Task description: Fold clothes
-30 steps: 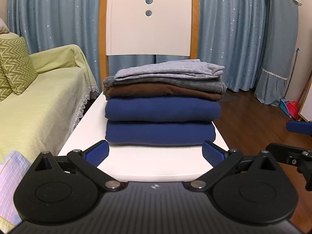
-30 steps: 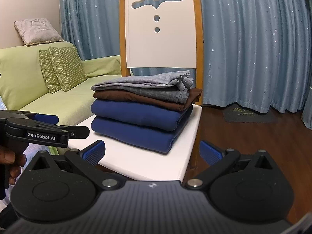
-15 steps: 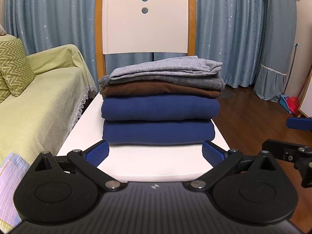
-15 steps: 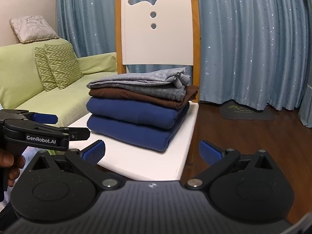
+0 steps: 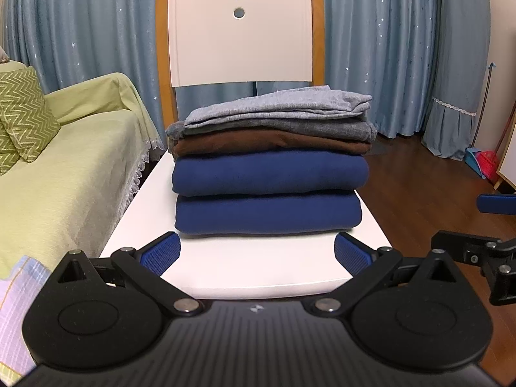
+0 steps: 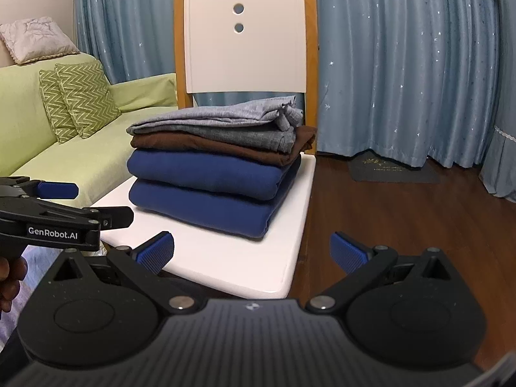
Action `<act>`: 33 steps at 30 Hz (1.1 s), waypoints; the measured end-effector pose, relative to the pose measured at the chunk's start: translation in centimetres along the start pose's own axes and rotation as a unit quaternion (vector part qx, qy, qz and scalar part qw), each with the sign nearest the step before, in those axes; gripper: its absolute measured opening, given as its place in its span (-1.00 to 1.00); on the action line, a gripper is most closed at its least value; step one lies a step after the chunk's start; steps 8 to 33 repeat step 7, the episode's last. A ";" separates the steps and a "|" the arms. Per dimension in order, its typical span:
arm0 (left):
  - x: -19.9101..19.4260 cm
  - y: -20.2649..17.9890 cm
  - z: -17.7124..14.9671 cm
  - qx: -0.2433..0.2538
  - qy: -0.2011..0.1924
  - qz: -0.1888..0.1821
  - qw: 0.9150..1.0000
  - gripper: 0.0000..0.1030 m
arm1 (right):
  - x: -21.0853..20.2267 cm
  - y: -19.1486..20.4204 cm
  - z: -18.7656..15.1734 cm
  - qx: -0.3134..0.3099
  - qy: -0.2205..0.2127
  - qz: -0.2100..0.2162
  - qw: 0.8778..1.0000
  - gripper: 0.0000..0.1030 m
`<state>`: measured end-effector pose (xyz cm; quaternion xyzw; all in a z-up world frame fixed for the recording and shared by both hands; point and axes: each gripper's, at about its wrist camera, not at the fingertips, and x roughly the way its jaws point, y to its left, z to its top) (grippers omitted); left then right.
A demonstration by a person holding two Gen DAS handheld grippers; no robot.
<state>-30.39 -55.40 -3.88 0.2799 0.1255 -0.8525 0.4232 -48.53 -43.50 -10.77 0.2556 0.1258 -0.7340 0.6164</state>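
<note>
Item: stack of folded clothes (image 5: 269, 174), two navy pieces under a brown one and two grey ones, set square on the white chair seat (image 5: 245, 267) just ahead of and centred between the left gripper's (image 5: 256, 251) jaws, presumably so the pile rests flat and stable. Left gripper: jaws spread wide, empty, touching nothing. Right gripper (image 6: 251, 251): jaws likewise wide and empty, the stack ahead and slightly left, suggesting the folding here is judged done.
</note>
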 end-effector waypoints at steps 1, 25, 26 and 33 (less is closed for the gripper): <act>0.0 0.0 -0.1 0.002 0.004 0.002 1.000 0.99 | 0.1 0.0 0.0 0.000 0.002 0.000 1.000 0.98; 0.1 -0.2 -0.4 0.009 0.011 0.005 1.000 0.99 | 0.5 -0.1 -0.4 0.005 0.013 -0.001 1.000 0.98; 0.1 -0.2 -0.4 0.009 0.011 0.005 1.000 0.99 | 0.5 -0.1 -0.4 0.005 0.013 -0.001 1.000 0.98; 0.1 -0.2 -0.4 0.009 0.011 0.005 1.000 0.99 | 0.5 -0.1 -0.4 0.005 0.013 -0.001 1.000 0.98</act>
